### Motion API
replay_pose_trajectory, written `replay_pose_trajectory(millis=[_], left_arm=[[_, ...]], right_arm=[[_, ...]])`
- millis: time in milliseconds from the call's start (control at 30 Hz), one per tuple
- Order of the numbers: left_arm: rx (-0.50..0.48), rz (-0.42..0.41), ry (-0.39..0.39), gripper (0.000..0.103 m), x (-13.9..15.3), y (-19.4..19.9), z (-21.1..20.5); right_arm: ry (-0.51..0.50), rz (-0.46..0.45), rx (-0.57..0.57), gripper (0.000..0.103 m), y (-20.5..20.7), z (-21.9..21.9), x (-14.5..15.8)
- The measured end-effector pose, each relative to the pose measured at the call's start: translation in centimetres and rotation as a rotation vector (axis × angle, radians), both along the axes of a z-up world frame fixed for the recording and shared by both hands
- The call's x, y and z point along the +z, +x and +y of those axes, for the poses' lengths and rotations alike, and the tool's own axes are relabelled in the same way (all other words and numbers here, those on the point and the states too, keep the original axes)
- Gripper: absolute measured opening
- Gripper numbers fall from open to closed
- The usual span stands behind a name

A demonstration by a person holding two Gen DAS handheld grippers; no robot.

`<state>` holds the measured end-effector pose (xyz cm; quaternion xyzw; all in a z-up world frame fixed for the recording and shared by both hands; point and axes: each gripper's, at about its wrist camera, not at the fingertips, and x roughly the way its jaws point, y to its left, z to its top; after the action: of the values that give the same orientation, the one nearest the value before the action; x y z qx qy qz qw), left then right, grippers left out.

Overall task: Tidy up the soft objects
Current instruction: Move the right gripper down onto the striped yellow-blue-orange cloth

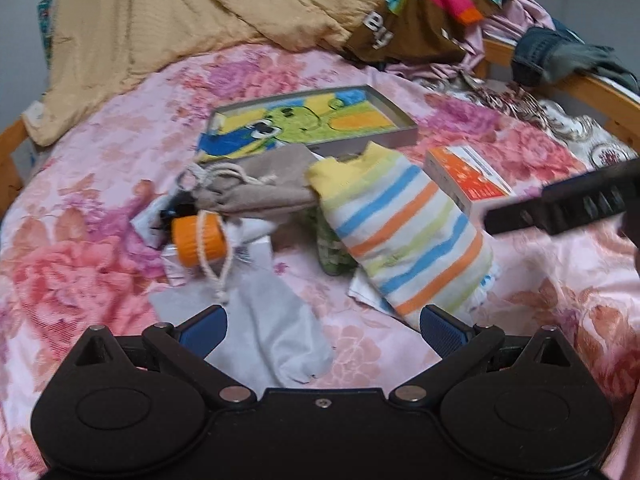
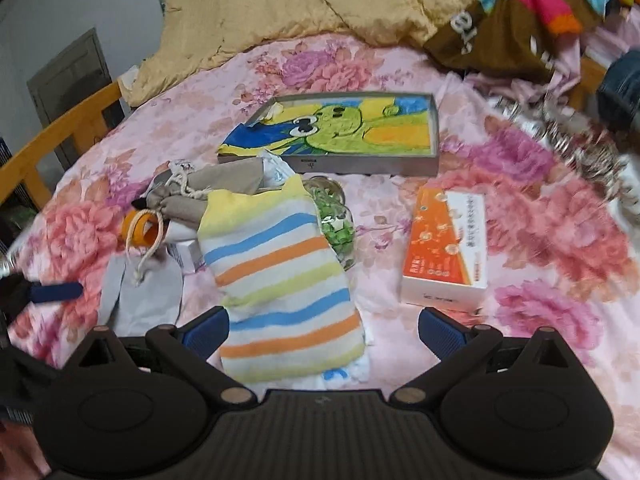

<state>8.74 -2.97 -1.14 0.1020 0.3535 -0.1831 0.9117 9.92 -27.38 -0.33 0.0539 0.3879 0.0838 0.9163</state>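
- Currently both grippers hover low over the bed [image 2: 400, 64], whose pink flowered cover holds a small heap of things.
- Left gripper [image 1: 322, 330]: jaws spread wide, nothing between them. A grey sock [image 1: 276, 336] lies flat just ahead of it.
- Right gripper [image 2: 324, 330]: jaws spread, empty. The near end of the striped towel [image 2: 280, 280] lies between them and slightly left of centre.
- Striped towel: folded, draped lengthwise over a jar of green bits [image 2: 336, 220], so its far end sits raised and its near end rests on the cover.
- Beige drawstring bag [image 2: 216, 190] lies left of the towel, touching it; its cord trails across an orange cap [image 2: 140, 228].
- Shallow grey box [image 2: 434, 136] behind holds a bright cartoon cloth [image 2: 340, 128], one corner spilling out.
- Orange-and-white carton [image 2: 446, 248] sits apart to the right; stiff, probably not part of the job.
- Handling, judged: towel light, limp, grippy terry. Pinch the near folded edge through all layers; a single layer would let it unfold.
- Risk: lifting may drag the jar, likely fragile glass, or snag the bag.
- Sock: thin, flat to the cover; pinch at an edge.
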Motion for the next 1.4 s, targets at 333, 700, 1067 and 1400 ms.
replay_pose_trajectory(millis=[333,700,1067,1400], left_arm=[[-0.139,-0.031,0.041,0.102,-2.7,1.2,-2.9],[-0.232,-0.037,0.107,0.102,-5.4,2.3,-5.0],[-0.258,-0.041,0.142,0.102,-6.3,2.4,-5.6],[-0.288,-0.053,0.125,0.102,-6.6,2.8,-6.1]], right_arm=[[0.038,0.012,0.09,0.102,2.9,0.2,-1.2],[0.073,0.023,0.129,0.096,4.3,0.8,-2.5],[0.009,0.028,0.178,0.081,4.9,2.5,-3.5],[-0.047,0.04,0.159,0.022,5.1,2.5,-4.3]])
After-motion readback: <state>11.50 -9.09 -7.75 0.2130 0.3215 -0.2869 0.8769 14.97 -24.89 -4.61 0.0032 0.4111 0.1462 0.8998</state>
